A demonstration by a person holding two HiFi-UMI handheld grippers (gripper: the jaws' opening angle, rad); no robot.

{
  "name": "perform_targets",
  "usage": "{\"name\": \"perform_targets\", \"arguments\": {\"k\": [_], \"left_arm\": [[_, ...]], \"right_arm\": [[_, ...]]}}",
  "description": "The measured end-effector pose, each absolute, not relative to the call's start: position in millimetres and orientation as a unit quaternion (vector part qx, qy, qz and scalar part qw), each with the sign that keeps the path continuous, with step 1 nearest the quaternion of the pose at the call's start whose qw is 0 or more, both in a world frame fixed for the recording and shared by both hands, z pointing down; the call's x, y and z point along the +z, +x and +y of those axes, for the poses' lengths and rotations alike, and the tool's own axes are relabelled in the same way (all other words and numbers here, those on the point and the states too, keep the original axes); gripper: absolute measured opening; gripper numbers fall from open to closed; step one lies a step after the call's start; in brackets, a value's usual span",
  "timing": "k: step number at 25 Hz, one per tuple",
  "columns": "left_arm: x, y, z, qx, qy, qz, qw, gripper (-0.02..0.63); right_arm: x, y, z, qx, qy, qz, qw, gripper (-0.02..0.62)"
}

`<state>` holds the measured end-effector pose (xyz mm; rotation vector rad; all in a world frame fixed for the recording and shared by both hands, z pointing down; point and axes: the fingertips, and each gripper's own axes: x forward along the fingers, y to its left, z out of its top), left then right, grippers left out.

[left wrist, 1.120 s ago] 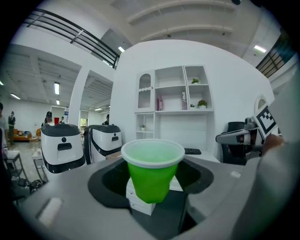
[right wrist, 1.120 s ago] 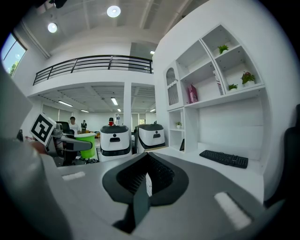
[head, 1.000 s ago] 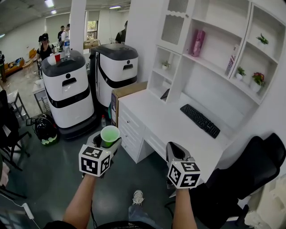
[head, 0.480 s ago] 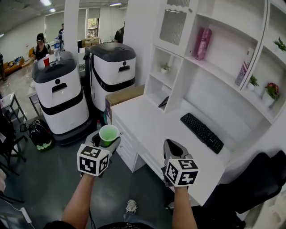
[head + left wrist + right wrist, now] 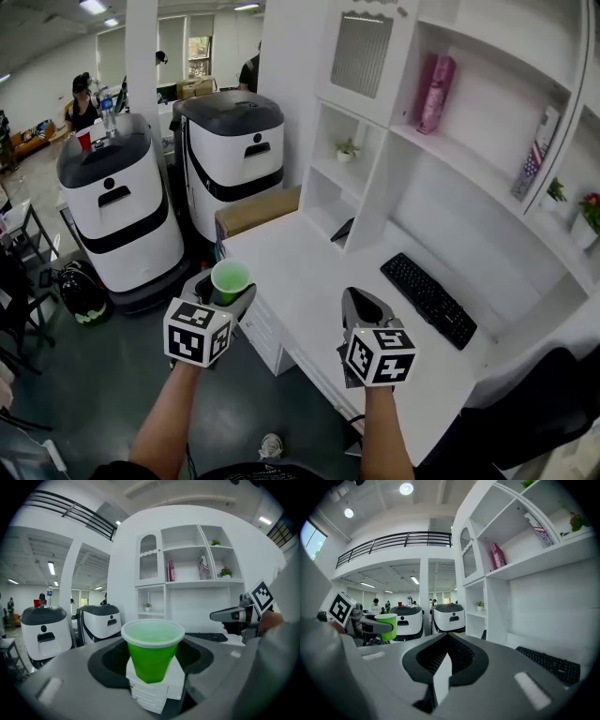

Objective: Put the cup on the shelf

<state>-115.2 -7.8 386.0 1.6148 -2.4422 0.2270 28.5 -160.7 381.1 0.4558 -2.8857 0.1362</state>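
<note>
A green plastic cup [image 5: 230,280] stands upright between the jaws of my left gripper [image 5: 223,292], which is shut on it; in the left gripper view the cup [image 5: 152,651] fills the middle and looks empty. My right gripper [image 5: 361,307] hangs shut over the white desk [image 5: 309,272], nothing held; its jaws meet in the right gripper view [image 5: 442,677]. The white shelf unit [image 5: 441,150] rises behind the desk, ahead and to the right of both grippers. The cup [image 5: 386,626] also shows at the left of the right gripper view.
A black keyboard [image 5: 428,298] lies on the desk. The shelves hold a pink bag [image 5: 435,92], small potted plants [image 5: 348,149] and a striped packet [image 5: 536,155]. Two white and black machines [image 5: 117,211] stand at the left, a cardboard box [image 5: 255,209] beside the desk. People stand far behind.
The view has moved closer to the desk and shelf. Both grippers keep their places in the view, the cup still held in the left one.
</note>
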Motion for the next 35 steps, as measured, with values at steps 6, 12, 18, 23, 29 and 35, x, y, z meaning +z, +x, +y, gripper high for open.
{"name": "perform_targets", "arguments": {"k": [6,12,18,23,29,35], "left_arm": [[390.6,-134.0,-34.6,0.081,0.542,-0.829,0.107,0.295],[394.9,-141.1,-56.6,0.086,0.543,-0.828,0.112,0.295],[400.2,-149.1,-70.7,0.089,0.542,-0.827,0.115,0.295],[403.8,-159.8,-84.5,0.088,0.547,-0.825,0.113,0.295],[406.8,-185.1,-107.7,0.088,0.56,-0.818,0.1,0.295],[412.8,-224.4,-138.1,0.088,0.584,-0.801,0.095,0.295]], "right_arm": [[384.3,6.4,-189.0,0.049,0.15,-0.982,0.108,0.023],[391.1,-4.2,-208.4,0.057,0.146,-0.982,0.11,0.023],[400.5,-14.6,-219.0,0.065,0.14,-0.981,0.113,0.023],[404.7,-24.2,-230.7,0.065,0.144,-0.981,0.113,0.023],[406.4,-47.0,-249.4,0.063,0.157,-0.98,0.101,0.023],[411.9,-75.7,-271.9,0.065,0.188,-0.975,0.096,0.023]]}}
